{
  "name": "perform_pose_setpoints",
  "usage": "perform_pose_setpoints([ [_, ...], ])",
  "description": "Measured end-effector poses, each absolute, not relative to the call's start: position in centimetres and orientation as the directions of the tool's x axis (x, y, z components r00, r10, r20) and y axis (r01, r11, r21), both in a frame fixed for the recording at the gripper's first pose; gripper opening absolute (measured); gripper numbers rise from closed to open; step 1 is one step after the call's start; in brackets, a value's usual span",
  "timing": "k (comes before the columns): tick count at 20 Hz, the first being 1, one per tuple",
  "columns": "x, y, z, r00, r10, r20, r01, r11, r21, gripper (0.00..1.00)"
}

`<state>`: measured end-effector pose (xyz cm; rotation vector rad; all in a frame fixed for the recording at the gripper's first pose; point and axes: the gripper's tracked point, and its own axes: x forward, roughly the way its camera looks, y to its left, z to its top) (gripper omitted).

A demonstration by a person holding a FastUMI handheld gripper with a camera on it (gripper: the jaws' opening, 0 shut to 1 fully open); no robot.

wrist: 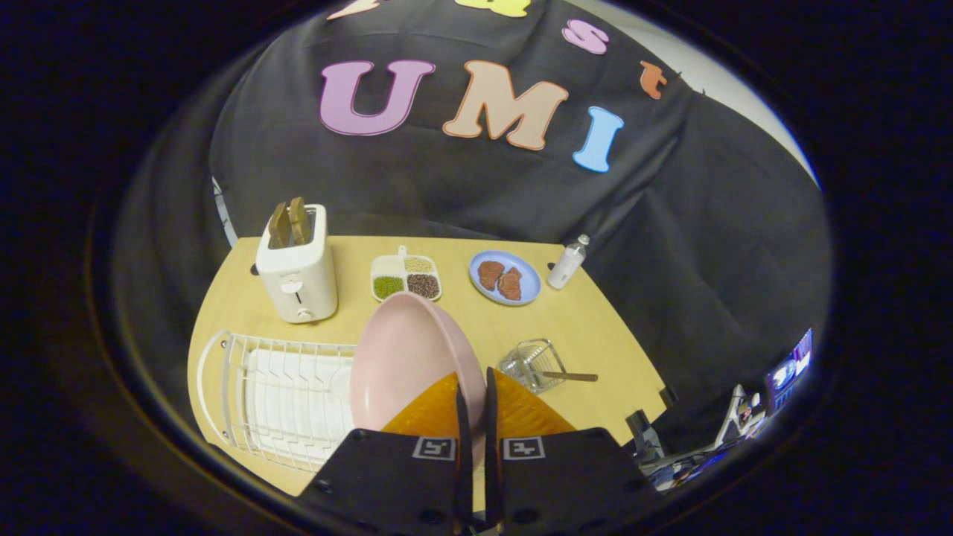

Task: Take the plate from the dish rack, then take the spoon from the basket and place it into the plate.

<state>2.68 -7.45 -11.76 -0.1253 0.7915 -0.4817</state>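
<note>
A pale pink plate (406, 357) stands on edge in the air, its rim clamped between my two orange fingers (432, 413). My gripper (475, 383) is shut on it, above the right end of the white wire dish rack (275, 394). To the right of the fingers, on the wooden table, sits a small clear basket (530, 363) with a wooden-handled spoon (569, 376) sticking out sideways to the right.
A white toaster (298, 272) with two slices stands beyond the rack. Farther back are a divided dish of grains (406, 278), a blue plate with meat (506, 277) and a small white bottle (567, 262). The table's bare wood (588, 327) spreads around the basket.
</note>
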Motion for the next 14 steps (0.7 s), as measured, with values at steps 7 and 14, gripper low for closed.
perform_pose_setpoints([
  [7, -1.5, -12.8, -9.0, 0.618, -0.522, -0.588, 0.495, 0.839, -0.225, 0.09],
  [14, -6.9, -18.7, -9.3, 0.632, -0.539, -0.557, 0.633, 0.774, -0.031, 0.09],
])
